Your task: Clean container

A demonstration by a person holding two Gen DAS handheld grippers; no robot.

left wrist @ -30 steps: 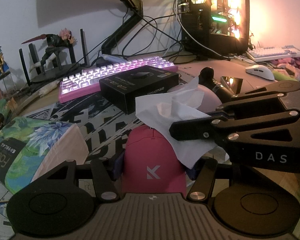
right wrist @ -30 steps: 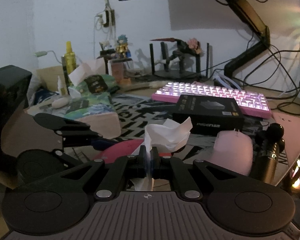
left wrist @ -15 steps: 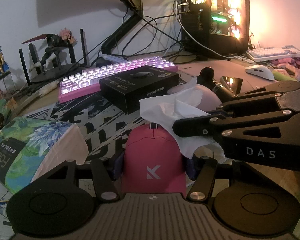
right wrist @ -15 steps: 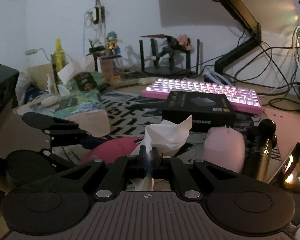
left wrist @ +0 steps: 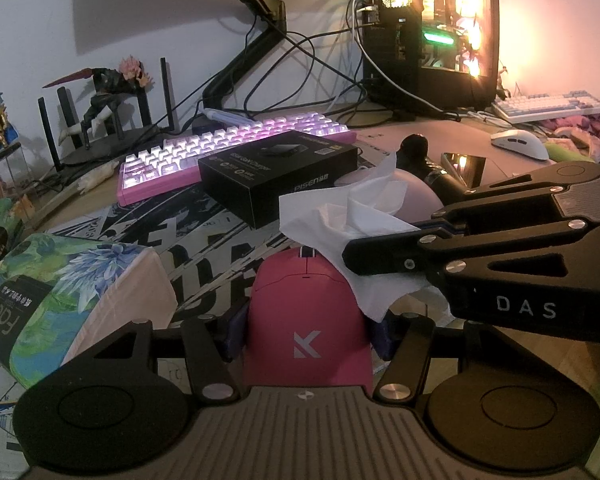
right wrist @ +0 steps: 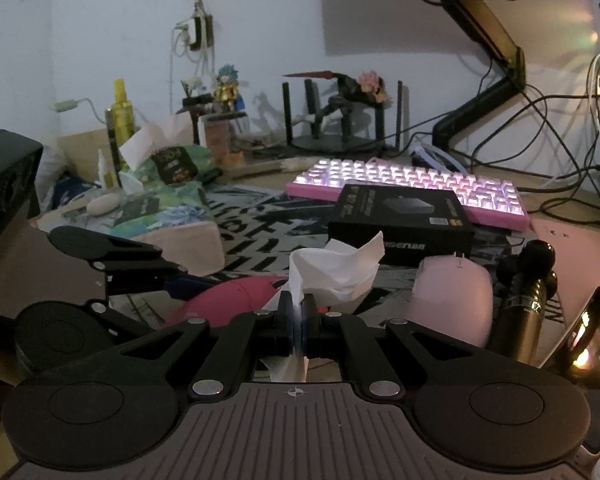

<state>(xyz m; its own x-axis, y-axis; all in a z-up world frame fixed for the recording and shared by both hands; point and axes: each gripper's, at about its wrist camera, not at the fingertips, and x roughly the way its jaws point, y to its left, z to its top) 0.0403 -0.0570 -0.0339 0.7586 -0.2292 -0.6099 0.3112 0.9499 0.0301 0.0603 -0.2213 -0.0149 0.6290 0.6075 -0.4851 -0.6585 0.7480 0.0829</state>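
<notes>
left gripper: clamped on pink mouse, near centre | right gripper: pinched tight on white tissue, draped over mouse's right side

the mouse sat nearest, between the left gripper's fingers, with the tissue draped over its right side. the tissue pack lay to its left; the box stood farther off, before the keyboard.
</notes>
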